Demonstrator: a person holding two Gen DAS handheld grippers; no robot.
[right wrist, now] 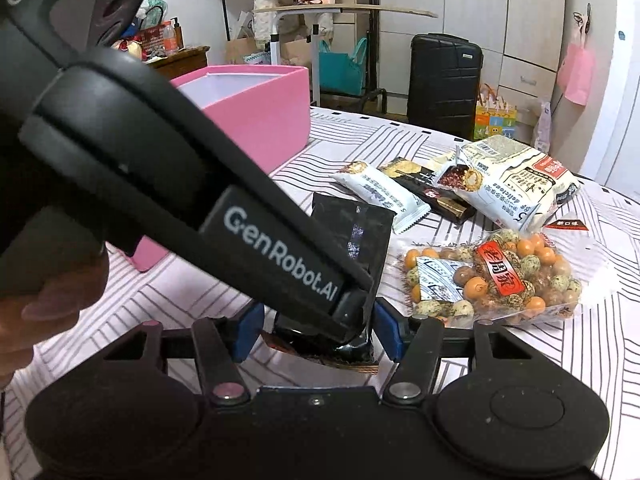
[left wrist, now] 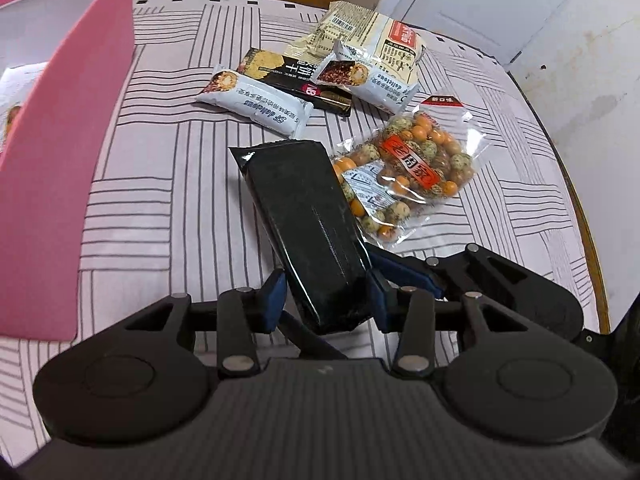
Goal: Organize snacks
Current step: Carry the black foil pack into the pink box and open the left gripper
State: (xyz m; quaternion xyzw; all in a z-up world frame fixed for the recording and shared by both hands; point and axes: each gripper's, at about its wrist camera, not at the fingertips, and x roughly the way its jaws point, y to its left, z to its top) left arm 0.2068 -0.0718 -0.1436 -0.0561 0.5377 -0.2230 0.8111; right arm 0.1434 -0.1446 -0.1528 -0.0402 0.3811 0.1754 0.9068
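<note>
My left gripper [left wrist: 326, 300] is shut on the near end of a black snack packet [left wrist: 300, 216], which tilts up off the striped tablecloth. In the right wrist view the left gripper's housing [right wrist: 280, 256] crosses the picture above that packet [right wrist: 356, 232]. My right gripper [right wrist: 318, 332] straddles the packet's lower end with its blue pads [right wrist: 250, 332] standing a little off it, so it is open. One of its fingers [left wrist: 404, 276] shows beside the packet. A clear bag of coated peanuts [left wrist: 408, 172] [right wrist: 492, 280] lies just right of it. An open pink box [left wrist: 60, 160] [right wrist: 256, 116] stands at the left.
Further back lie two white bars [left wrist: 256, 104] [left wrist: 368, 80], a black cracker packet [left wrist: 296, 76] and a cream bag [left wrist: 360, 36]. The round table's edge [left wrist: 580, 200] curves along the right. A hand [right wrist: 40, 300] holds the left gripper. A black suitcase [right wrist: 444, 80] stands beyond the table.
</note>
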